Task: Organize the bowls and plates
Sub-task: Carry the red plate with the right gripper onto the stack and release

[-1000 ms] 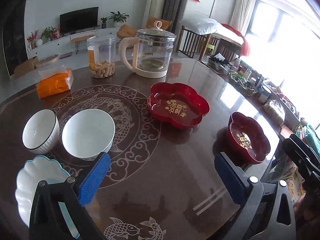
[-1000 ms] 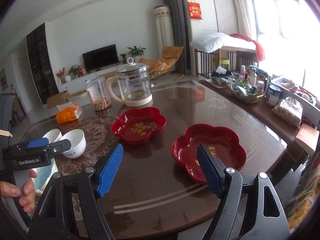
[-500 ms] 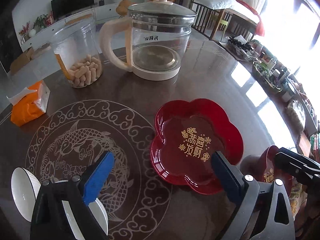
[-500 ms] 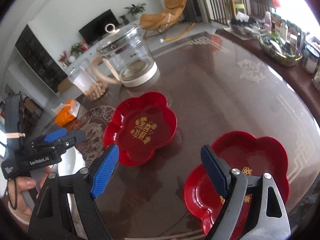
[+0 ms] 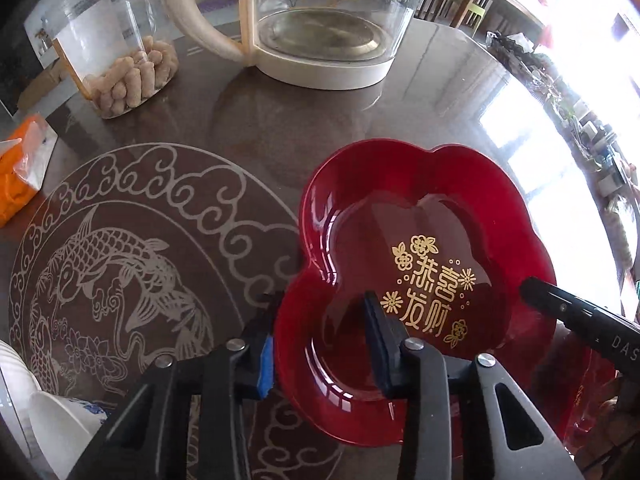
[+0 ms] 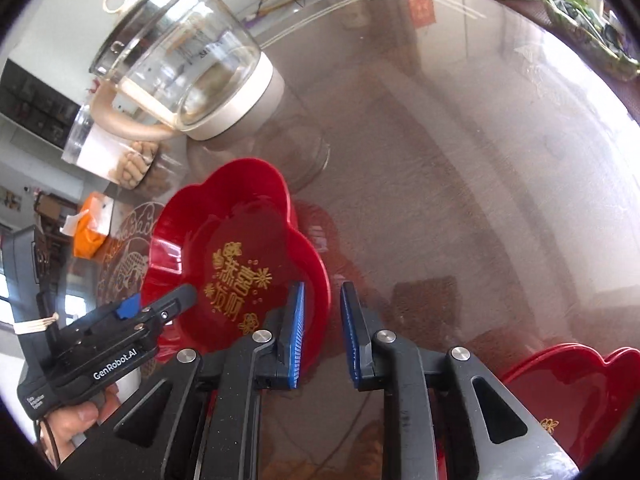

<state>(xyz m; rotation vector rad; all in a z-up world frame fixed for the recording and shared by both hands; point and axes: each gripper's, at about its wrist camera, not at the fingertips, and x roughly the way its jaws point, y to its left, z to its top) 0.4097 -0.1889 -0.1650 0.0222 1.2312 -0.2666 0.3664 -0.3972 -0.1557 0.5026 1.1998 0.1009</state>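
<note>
**Both grippers at the red flower plate**

Since half a second ago both grippers have moved in close to the glossy red flower-shaped plate with gold characters (image 5: 424,248), and their jaws have narrowed. The left gripper (image 5: 320,340) now straddles the plate's near-left rim, one blue pad outside the wall and the other inside the dish; the gap has closed onto the rim, though whether the pads truly press it cannot be told for sure. The right gripper (image 6: 320,332) straddles the opposite rim (image 6: 320,280) of the same plate in the right wrist view, its jaws narrowed but a gap showing beside the outer pad, so it looks partly spread rather than pinching

The plate sits on the dark glossy table with pale fish engraving (image 5: 120,264), just in front of the glass kettle with cream base and handle (image 5: 320,32). A second red flower-shaped plate (image 6: 576,396) lies at the lower right of the right wrist view. A clear jar of tan biscuit sticks (image 5: 120,60) and an orange tissue pack (image 5: 20,176) stand to the left
</note>
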